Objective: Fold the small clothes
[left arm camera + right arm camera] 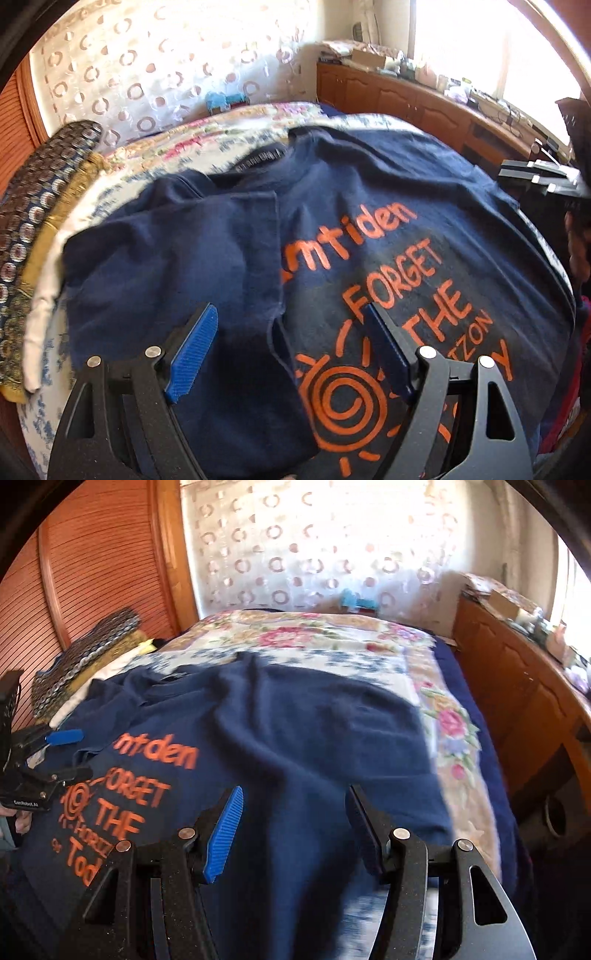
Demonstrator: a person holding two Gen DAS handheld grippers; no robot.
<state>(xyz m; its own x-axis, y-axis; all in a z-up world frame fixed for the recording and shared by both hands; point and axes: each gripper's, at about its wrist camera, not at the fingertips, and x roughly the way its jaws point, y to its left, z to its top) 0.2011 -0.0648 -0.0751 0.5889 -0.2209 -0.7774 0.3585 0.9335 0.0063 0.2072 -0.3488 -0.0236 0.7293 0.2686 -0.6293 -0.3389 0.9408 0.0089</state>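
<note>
A navy T-shirt [369, 221] [295, 720] with orange lettering and a sun print lies spread on the bed. Its left side and sleeve [184, 258] are folded in over the body. My left gripper [290, 308] [79, 753] hovers open just above the fold's edge, with nothing pinched between its blue pads. My right gripper [295, 788] [506, 177] stands open over the plain right half of the shirt. No cloth is between its fingers. The shirt's right sleeve still lies spread out.
A floral bedspread [332, 635] [221, 136] lies under the shirt. A stack of folded patterned cloths [37, 221] [85, 653] sits at the bed's left edge. A wooden cabinet [517, 701] [406, 99] with clutter runs along the right. A slatted wooden door [92, 572] stands at the left.
</note>
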